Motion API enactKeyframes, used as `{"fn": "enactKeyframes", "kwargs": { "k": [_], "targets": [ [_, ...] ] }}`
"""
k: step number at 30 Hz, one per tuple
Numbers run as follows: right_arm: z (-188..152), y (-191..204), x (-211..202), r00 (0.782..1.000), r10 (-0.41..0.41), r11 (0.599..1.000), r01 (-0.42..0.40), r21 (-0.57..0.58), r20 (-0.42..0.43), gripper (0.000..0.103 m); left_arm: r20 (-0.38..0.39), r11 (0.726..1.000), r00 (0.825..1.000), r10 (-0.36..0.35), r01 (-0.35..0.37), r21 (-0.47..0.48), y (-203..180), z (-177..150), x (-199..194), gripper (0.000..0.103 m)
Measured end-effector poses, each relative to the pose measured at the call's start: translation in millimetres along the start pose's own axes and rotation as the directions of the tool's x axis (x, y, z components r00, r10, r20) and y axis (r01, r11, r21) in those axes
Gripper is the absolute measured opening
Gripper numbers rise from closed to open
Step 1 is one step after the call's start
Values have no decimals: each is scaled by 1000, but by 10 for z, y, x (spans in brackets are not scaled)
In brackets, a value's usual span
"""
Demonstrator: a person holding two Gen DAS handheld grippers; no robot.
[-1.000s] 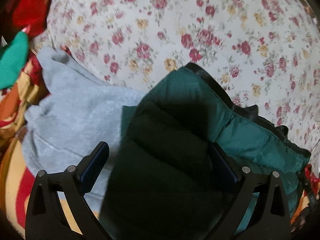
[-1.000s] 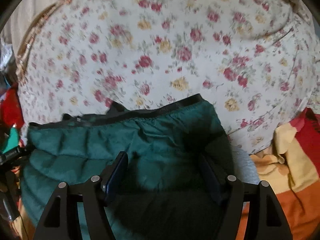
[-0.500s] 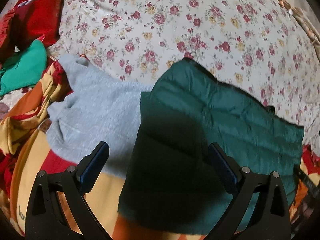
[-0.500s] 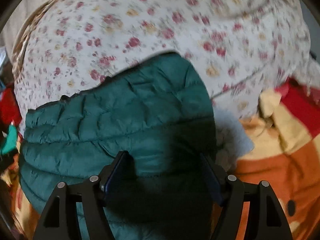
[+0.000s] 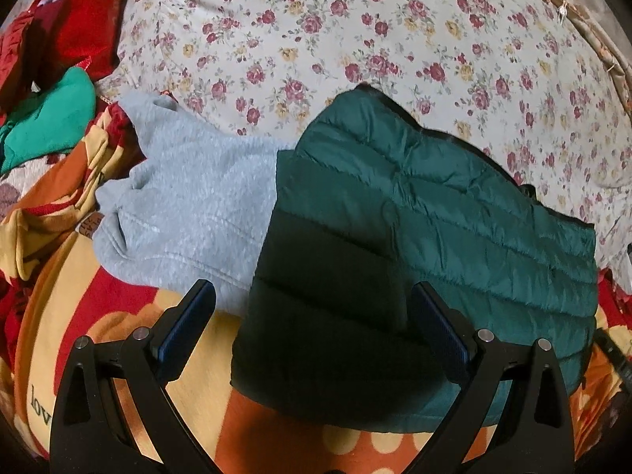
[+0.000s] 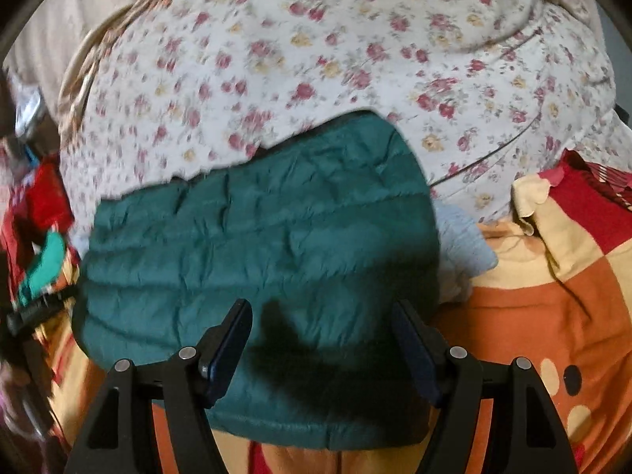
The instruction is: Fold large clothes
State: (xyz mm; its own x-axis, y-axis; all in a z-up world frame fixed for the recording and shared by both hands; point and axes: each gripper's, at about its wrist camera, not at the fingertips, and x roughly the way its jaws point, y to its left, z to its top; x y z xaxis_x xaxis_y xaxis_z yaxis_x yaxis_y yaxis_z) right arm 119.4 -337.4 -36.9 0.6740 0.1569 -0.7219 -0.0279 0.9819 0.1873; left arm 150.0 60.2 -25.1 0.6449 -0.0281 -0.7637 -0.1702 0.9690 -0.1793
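A dark green quilted jacket (image 5: 454, 217) lies folded into a flat block, half on the floral sheet and half on the patterned blanket. My left gripper (image 5: 312, 300) hangs open above its near left part, pads clear of the fabric. In the right wrist view the same jacket (image 6: 256, 237) fills the middle. My right gripper (image 6: 322, 316) stands open over its near edge, with nothing pinched between its fingers. A light grey fleece garment (image 5: 189, 205) lies to the left of the jacket and partly under it; one corner of the fleece (image 6: 462, 245) pokes out on the right.
A floral sheet (image 5: 355, 31) covers the far half of the bed. An orange, red and yellow blanket (image 6: 533, 308) covers the near side. A red garment (image 5: 71, 31) and a bright green one (image 5: 51, 118) are piled at the far left.
Both grippers have drawn back from the jacket, which was raised close between the fingers and now lies flat and folded. More of the orange blanket shows in front.
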Motion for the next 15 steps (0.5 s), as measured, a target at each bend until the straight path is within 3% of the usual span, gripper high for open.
{"fn": "enactKeyframes", "kwargs": {
  "k": [5,8,11,15],
  "targets": [
    [-130,-48,242,999,-25,999,26,26,-37,81,-24,1000,1000,5,-5,-10,3,-54,90,99],
    [-112,-71,210,999,-14,999,16,37,-40,81,-44,1000,999,-10,8,-25,33,-57,138,99],
    [-76,-117,116,1000,3,999,-2,42,-28,82,-58,997,996,-61,58,-59,92,-23,154,99],
    [-19,-278,64,1000,7,996,-7,88,-2,95,-61,982,989,-135,125,-145,266,76,192,99]
  ]
}}
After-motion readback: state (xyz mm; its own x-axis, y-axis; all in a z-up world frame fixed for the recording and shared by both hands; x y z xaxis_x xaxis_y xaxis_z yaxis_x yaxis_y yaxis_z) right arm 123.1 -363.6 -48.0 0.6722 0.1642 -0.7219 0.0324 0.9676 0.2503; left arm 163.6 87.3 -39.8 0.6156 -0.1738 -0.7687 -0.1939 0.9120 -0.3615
